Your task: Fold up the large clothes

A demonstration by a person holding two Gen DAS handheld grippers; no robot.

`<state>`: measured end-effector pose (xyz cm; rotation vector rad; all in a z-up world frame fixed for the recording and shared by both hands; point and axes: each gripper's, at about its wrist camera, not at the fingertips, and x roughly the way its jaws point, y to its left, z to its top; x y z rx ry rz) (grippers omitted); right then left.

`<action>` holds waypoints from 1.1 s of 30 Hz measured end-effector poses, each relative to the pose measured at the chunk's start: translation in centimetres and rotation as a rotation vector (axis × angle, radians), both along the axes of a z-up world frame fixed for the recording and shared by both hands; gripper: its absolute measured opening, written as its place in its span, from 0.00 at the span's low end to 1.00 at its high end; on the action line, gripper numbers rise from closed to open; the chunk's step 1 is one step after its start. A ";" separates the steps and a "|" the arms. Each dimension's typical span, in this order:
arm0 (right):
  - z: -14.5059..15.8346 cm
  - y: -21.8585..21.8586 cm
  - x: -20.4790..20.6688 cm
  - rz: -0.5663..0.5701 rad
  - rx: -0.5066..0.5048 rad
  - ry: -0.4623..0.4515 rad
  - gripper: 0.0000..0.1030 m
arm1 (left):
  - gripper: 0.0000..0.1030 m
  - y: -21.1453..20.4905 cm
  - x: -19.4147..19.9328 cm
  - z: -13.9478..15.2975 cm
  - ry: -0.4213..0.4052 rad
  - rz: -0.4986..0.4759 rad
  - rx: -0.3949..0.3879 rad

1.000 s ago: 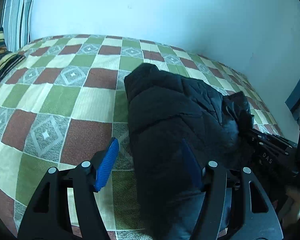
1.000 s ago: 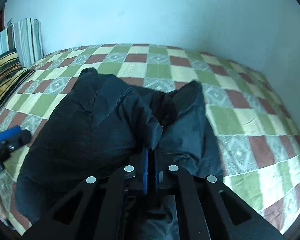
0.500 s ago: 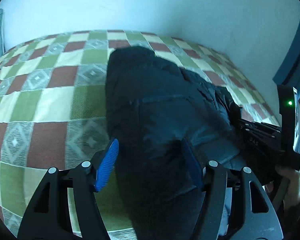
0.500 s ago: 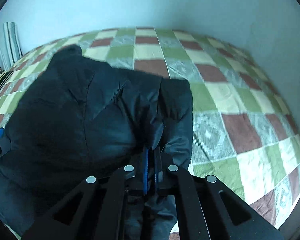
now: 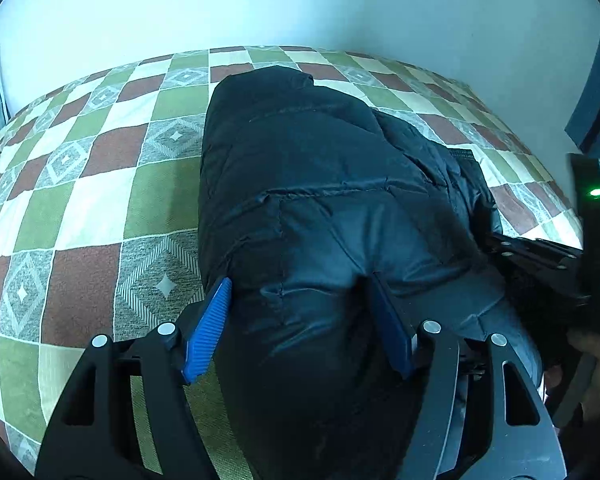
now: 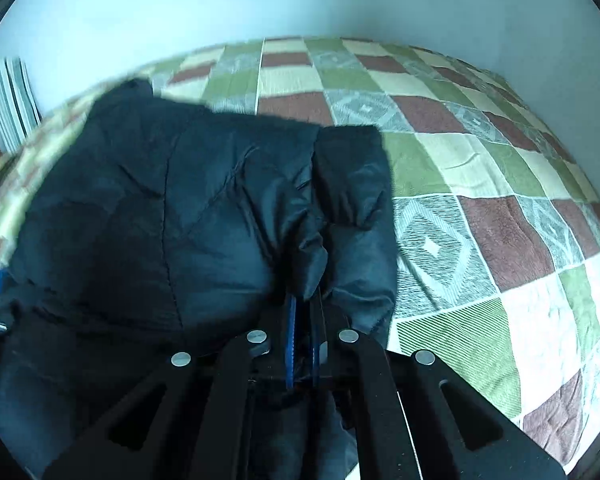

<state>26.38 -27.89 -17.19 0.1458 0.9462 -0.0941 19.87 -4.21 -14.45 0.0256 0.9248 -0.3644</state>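
A black puffer jacket (image 5: 320, 184) lies bunched on the checked bedspread (image 5: 92, 200). My left gripper (image 5: 300, 280) straddles the jacket's thick near edge: the left blue pad (image 5: 208, 332) sits against its side and the right pad (image 5: 392, 328) is sunk in the fabric, with the jaws opening slightly. In the right wrist view the jacket (image 6: 172, 208) fills the left half. There my right gripper (image 6: 305, 300) is shut on a thin fold of it beside a rolled sleeve (image 6: 356, 184). The right gripper (image 5: 540, 264) also shows at the left wrist view's right edge.
The bed fills both views, and a pale wall (image 5: 300, 4) runs behind it. Striped pillows (image 6: 10, 104) stand at the far left. A dark panel (image 5: 598, 92) rises at the right edge. A hand (image 5: 596, 364) holds the right tool. Bare bedspread (image 6: 500, 200) lies to the jacket's right.
Both grippers have come down and across with the jacket in them. The pillows have slid towards the left edge of both views, and the jacket now looks larger and lower on the bedspread.
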 end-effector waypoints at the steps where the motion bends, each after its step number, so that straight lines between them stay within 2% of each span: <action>1: 0.6 -0.4 -0.6 -0.009 0.022 -0.014 0.06 | 0.66 0.2 -0.1 0.1 0.001 0.004 -0.005; 3: 2.1 -0.9 -2.0 -0.022 0.052 -0.043 0.06 | 0.65 0.7 -0.4 0.5 0.003 0.015 -0.027; 8: 6.9 -0.2 -7.0 0.005 0.036 -0.137 0.06 | 0.64 2.7 -2.6 3.1 -0.036 0.050 -0.072; 12: 7.8 0.8 -9.2 0.052 0.047 -0.137 0.07 | 0.65 3.4 -5.1 4.5 -0.063 0.042 -0.098; 17: 6.1 2.5 -10.1 0.112 0.034 -0.096 0.07 | 0.65 2.6 -6.1 2.9 -0.027 0.015 -0.076; 20: 4.6 2.5 -9.4 0.107 0.030 -0.062 0.07 | 0.65 2.3 -5.5 1.4 0.014 0.021 -0.087; 27: -0.2 2.5 -7.4 0.098 0.042 0.038 0.07 | 0.66 0.8 -4.8 -0.3 0.017 0.002 -0.006; 30: -1.5 3.2 -6.9 0.105 0.004 0.049 0.07 | 0.66 0.5 -4.6 -1.0 0.010 -0.005 0.009; 33: -2.2 3.2 -6.7 0.096 0.014 0.046 0.07 | 0.65 0.3 -4.6 -1.4 0.006 -0.005 0.013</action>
